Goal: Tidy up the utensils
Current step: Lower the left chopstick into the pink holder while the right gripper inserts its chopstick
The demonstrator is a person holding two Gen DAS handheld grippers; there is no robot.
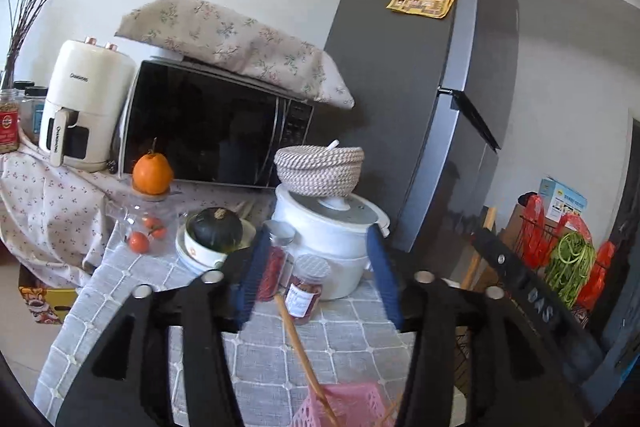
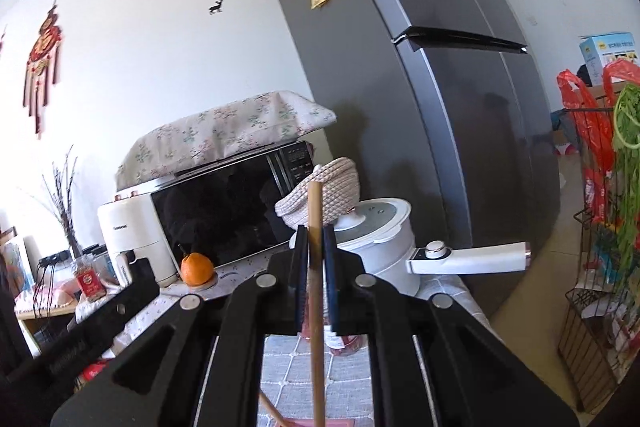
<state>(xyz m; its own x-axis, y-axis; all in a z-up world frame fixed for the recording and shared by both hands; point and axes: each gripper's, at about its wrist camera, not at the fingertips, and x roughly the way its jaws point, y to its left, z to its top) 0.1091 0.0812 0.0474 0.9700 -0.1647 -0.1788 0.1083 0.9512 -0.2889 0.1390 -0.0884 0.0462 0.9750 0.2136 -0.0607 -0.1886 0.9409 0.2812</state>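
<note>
In the left wrist view, my left claw stands spread, with nothing pinched between its blue pads. A wooden stick lies slanted below them, from about the middle down toward 5 o'clock, where its lower end goes into a pink basket at the bottom edge. I judge the basket is the place where the utensils are collected, so the stick leans there because it is already dropped in. Behind the pads, at 12 o'clock, two small jars stand on the grey checked worktop, just beside a white pot that carries a woven bowl.

In the right wrist view, my right claw has its pads near together, with a second wooden stick upright between them. A thin gap shows on each side, so I think the pads do not press it. I hold it vertical probably so that it can slide down, end first; its lower end leaves the picture at 6 o'clock, where a pink edge shows.
</note>
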